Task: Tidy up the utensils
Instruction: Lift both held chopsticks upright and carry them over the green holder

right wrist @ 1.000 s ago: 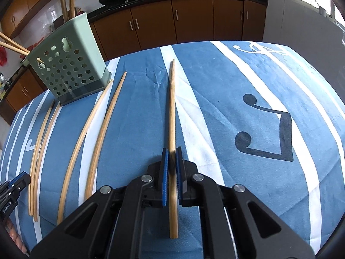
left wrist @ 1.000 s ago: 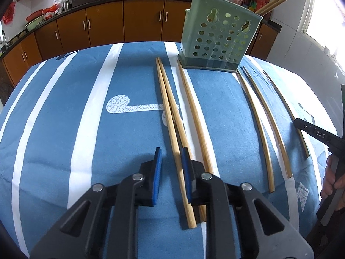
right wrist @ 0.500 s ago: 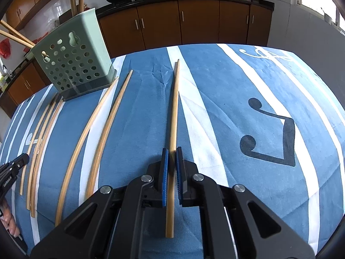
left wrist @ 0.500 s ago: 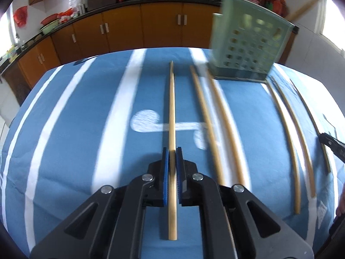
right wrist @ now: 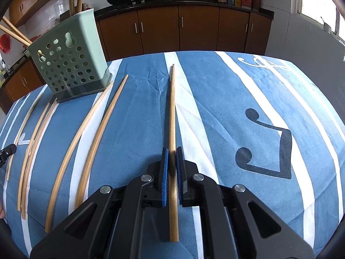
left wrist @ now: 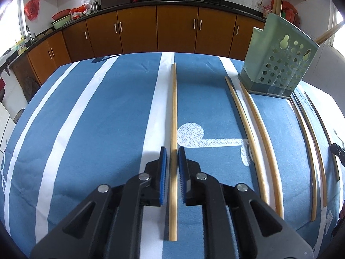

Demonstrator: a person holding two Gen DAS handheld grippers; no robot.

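left gripper (left wrist: 172, 158): I'm holding it around a chopstick (left wrist: 173, 112), but the blue pads are standing slightly off the wood on both sides. Not clamped as far as I can tell, more open than gripping.
right gripper (right wrist: 171, 158): pads are pinching another chopstick (right wrist: 172, 108), closed on it near its butt end.
grip risk: both sticks are running far out ahead of the pads. I'm judging the long tips will be swinging or pivoting if I'm tilting fast; the left one may be sliding out.
loose sticks: a loose pair (right wrist: 86, 142) is lying on the surface (right wrist: 215, 112) between my two grippers, with thinner ones (left wrist: 310, 151) alongside.
snag risk: a low sweep would be knocking them off the edge.
holder (right wrist: 69, 64): green perforated basket standing at the far side, already holding sticks.
entry risk: I'm expecting a tip to be catching the rim or a hole, or tipping the holder.
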